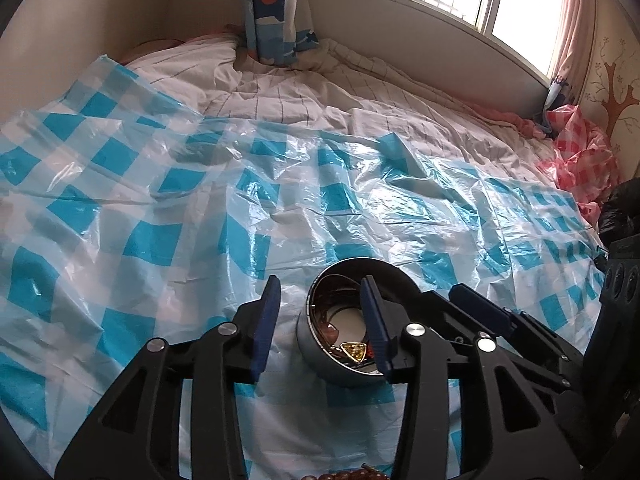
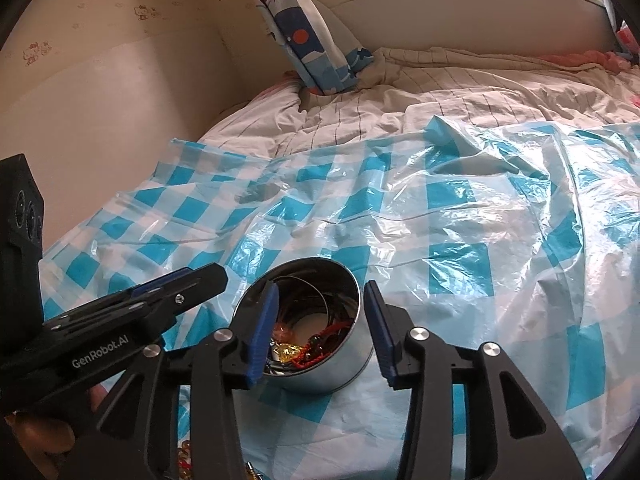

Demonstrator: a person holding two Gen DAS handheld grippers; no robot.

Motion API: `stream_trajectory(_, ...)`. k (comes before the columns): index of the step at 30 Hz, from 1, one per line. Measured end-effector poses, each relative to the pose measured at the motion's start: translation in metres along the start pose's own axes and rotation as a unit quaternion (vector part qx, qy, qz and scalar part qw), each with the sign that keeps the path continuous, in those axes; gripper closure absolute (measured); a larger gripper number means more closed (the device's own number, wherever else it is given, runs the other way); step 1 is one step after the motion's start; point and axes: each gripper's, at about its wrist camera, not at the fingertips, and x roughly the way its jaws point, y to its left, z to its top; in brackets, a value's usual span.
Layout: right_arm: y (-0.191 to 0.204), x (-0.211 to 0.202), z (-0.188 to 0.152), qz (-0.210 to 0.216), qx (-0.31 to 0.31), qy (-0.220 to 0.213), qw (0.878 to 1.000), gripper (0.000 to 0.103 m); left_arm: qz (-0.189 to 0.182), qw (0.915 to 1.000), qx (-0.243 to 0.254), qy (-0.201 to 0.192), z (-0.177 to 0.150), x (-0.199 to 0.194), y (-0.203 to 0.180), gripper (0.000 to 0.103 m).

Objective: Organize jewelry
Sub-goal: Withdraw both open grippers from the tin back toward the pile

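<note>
A round metal tin [image 1: 320, 344] stands on a blue-and-white checked plastic sheet [image 1: 160, 240] spread over a bed. Inside lie a gold triangular pendant [image 1: 354, 350], dark bangles and a red cord bracelet [image 2: 316, 346]. My left gripper [image 1: 320, 284] is open and straddles the tin's left wall, with one finger over the inside and one outside. My right gripper [image 2: 322, 288] is open astride the tin's [image 2: 340, 364] right wall in the same way. No pad presses on anything. Each gripper also shows in the other's view: the right gripper [image 1: 472, 296], the left gripper [image 2: 180, 284].
Brown beads [image 1: 348, 474] and more small pieces [image 2: 184, 452] lie on the sheet at the near edge. A pink checked plastic sheet [image 1: 576, 156] and a black bag [image 1: 620, 208] sit at the right. A curtain [image 1: 276, 8] hangs at the bed's far side. A hand [image 2: 44, 432] holds the left gripper.
</note>
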Motion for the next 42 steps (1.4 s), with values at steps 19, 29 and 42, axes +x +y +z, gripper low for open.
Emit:
stream_trajectory(19,0.012,-0.001,-0.009,-0.027,-0.031,0.014,0.999,0.033,0.048,0.9988,0.008,0.007,-0.008,-0.010,0.023,0.034)
stream_trajectory(29,0.015,0.004,-0.014,-0.033,-0.039,0.024,0.998,0.033,0.063,0.9979,0.007,0.014,-0.011,-0.011,0.031,0.028)
stream_trajectory(42,0.014,0.001,-0.019,-0.038,-0.037,0.027,0.998,0.029,0.072,0.9972,0.010,0.016,-0.013,-0.014,0.036,0.022)
